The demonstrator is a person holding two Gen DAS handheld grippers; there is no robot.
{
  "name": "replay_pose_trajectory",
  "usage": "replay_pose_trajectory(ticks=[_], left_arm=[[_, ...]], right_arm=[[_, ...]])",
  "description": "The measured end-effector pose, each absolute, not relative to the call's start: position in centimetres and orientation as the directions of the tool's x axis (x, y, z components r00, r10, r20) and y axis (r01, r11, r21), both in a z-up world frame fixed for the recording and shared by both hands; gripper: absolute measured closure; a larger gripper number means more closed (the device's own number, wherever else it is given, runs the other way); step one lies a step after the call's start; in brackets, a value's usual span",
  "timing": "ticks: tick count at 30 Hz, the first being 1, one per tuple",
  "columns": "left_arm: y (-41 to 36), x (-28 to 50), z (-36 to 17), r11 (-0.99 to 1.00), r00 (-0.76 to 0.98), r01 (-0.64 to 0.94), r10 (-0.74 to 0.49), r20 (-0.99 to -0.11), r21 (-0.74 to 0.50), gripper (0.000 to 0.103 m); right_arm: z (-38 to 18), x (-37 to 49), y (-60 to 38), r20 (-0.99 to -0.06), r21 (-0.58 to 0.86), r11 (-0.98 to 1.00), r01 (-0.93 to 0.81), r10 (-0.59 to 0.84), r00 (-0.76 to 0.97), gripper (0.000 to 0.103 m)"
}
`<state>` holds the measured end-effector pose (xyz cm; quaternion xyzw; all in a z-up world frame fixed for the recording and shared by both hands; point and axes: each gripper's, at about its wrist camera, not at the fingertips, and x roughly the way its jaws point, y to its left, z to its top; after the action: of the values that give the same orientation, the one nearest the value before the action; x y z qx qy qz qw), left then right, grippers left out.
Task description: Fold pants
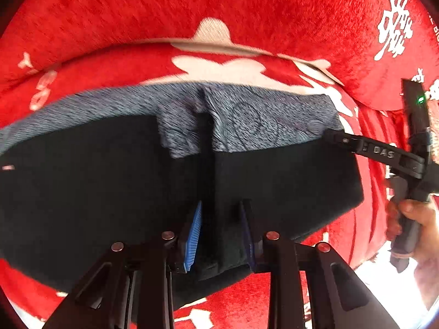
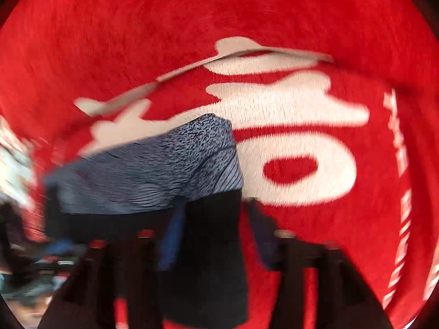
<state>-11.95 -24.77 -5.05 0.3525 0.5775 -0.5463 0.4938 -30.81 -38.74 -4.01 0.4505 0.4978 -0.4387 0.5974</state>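
— On the red blanket (image 1: 247, 8) with big white letters lie the pants (image 1: 109, 186). Do you see them?

— Yes. They are dark, almost black, with a gray speckled band (image 1: 247, 115) along the far edge. Part of them is lifted up off the blanket.

— What is the left hand-held gripper (image 1: 221, 230) doing?

— It is pinching a fold of the dark cloth. The two blue pads (image 1: 193, 233) sit on each side of the fold, and the cloth is squeezed between them.

— And the right hand-held gripper (image 2: 212, 235)?

— In its own view it is blurry, but a dark strip of the pants (image 2: 214, 246) hangs between its fingers, so it is pinching the pants too. The gray band (image 2: 153, 170) is just past them, to the left.

— Can you see the right one from the left side?

— Yes, at the right edge. Its black finger (image 1: 370, 150) reaches to the corner of the gray band. A person's hand (image 1: 419, 219) holds its handle.

— What is under the pants?

— Only the red blanket. It has a fold running across it, behind the pants.
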Motion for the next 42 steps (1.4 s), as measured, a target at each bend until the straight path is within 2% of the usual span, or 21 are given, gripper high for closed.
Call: replay_pose_trajectory(ticks=[2, 3, 5, 9, 13, 14, 15, 17, 22, 23, 25, 26, 28, 29, 30, 32, 33, 34, 35, 38, 42], left_arm=[[-24.1, -11.5, -3.9, 0.154, -0.198, 0.962, -0.175, -0.965, -0.225, 0.043], [-23.8, -11.2, -3.4, 0.150, -0.168, 0.969, -0.190, -0.967, -0.198, 0.043], [-23.0, -10.2, -3.1, 0.148, -0.128, 0.976, -0.191, -0.973, -0.158, 0.043], [-21.6, -8.2, -3.2, 0.202, -0.029, 0.977, -0.160, -0.987, -0.062, 0.043], [-20.0, -5.7, -2.8, 0.249, -0.003, 0.968, -0.155, -0.988, -0.042, 0.043], [-19.6, -5.1, -2.7, 0.256, 0.001, 0.966, -0.157, -0.988, -0.040, 0.043], [-19.1, -4.5, -2.7, 0.263, 0.008, 0.964, -0.155, -0.988, -0.033, 0.043], [-18.3, -3.5, -2.7, 0.279, 0.018, 0.960, -0.151, -0.988, -0.025, 0.043], [-16.8, -1.5, -3.8, 0.333, 0.030, 0.943, -0.106, -0.994, -0.007, 0.043], [-16.5, -1.0, -3.8, 0.350, 0.028, 0.937, -0.101, -0.995, -0.010, 0.043], [-16.0, -0.2, -3.4, 0.367, 0.031, 0.930, -0.109, -0.994, -0.012, 0.043], [-15.7, 0.2, -3.3, 0.370, 0.038, 0.929, -0.109, -0.993, -0.005, 0.043], [-15.3, 0.8, -3.3, 0.375, 0.051, 0.927, -0.099, -0.994, 0.010, 0.043], [-15.2, 1.1, -3.5, 0.382, 0.057, 0.924, -0.080, -0.995, 0.023, 0.043], [-15.1, 1.4, -3.8, 0.393, 0.057, 0.919, -0.067, -0.996, 0.026, 0.043], [-14.9, 1.9, -3.8, 0.418, 0.054, 0.908, -0.072, -0.996, 0.019, 0.043], [-14.8, 2.1, -3.8, 0.423, 0.056, 0.906, -0.076, -0.996, 0.019, 0.038], [-14.8, 2.1, -3.8, 0.425, 0.058, 0.905, -0.078, -0.995, 0.019, 0.029], [-14.7, 2.2, -3.7, 0.425, 0.058, 0.905, -0.079, -0.995, 0.019, 0.011], [-14.6, 2.2, -3.2, 0.413, 0.053, 0.911, -0.090, -0.994, 0.011, 0.008], [-14.4, 2.2, -3.2, 0.413, 0.051, 0.910, -0.062, -0.997, 0.021, 0.008]], right_arm=[[-1.9, -30.0, -37.9, -0.989, 0.037, 0.215, 0.976, -0.134, 0.067, 0.041], [-0.3, -29.4, -37.1, -0.980, -0.001, 0.236, 0.972, -0.192, 0.045, 0.043], [2.1, -28.0, -35.7, -0.962, 0.038, 0.281, 0.959, -0.251, 0.111, 0.043], [2.2, -22.3, -34.6, -0.939, 0.277, 0.347, 0.896, -0.098, 0.328, 0.043], [-1.3, -15.5, -33.0, -0.965, 0.214, 0.414, 0.885, -0.049, 0.256, 0.045], [-2.4, -14.4, -32.6, -0.976, 0.176, 0.418, 0.891, -0.046, 0.214, 0.067], [-3.4, -14.0, -32.3, -0.977, 0.184, 0.412, 0.893, -0.026, 0.213, 0.102], [-4.6, -13.0, -31.9, -0.973, 0.221, 0.365, 0.904, 0.016, 0.231, 0.103], [-6.2, -9.7, -29.2, -0.932, 0.364, 0.416, 0.834, 0.163, 0.325, 0.103], [-5.2, -9.5, -28.5, -0.933, 0.360, 0.429, 0.829, 0.151, 0.327, 0.103], [-3.4, -9.3, -28.0, -0.947, 0.314, 0.452, 0.835, 0.084, 0.310, 0.102], [-2.4, -9.6, -27.9, -0.955, 0.281, 0.462, 0.841, 0.049, 0.292, 0.097], [-0.6, -10.4, -28.0, -0.975, 0.176, 0.485, 0.857, -0.033, 0.219, 0.067], [0.0, -11.0, -28.1, -0.981, 0.125, 0.487, 0.865, -0.071, 0.182, 0.040], [0.3, -11.6, -28.4, -0.983, 0.095, 0.485, 0.869, -0.093, 0.159, 0.034], [0.1, -13.3, -29.4, -0.990, 0.054, 0.467, 0.883, -0.090, 0.109, 0.034], [-0.9, -13.9, -29.5, -0.994, 0.051, 0.437, 0.898, -0.067, 0.089, 0.034], [-2.1, -14.3, -29.4, -0.996, 0.066, 0.408, 0.911, -0.024, 0.083, 0.034], [-3.7, -14.5, -29.0, -0.996, 0.091, 0.374, 0.923, 0.044, 0.081, 0.034], [-3.5, -14.5, -27.1, -0.998, 0.063, 0.420, 0.906, 0.012, 0.063, 0.034], [-2.6, -13.1, -24.9, -0.993, 0.121, 0.468, 0.876, 0.057, 0.106, 0.033]])
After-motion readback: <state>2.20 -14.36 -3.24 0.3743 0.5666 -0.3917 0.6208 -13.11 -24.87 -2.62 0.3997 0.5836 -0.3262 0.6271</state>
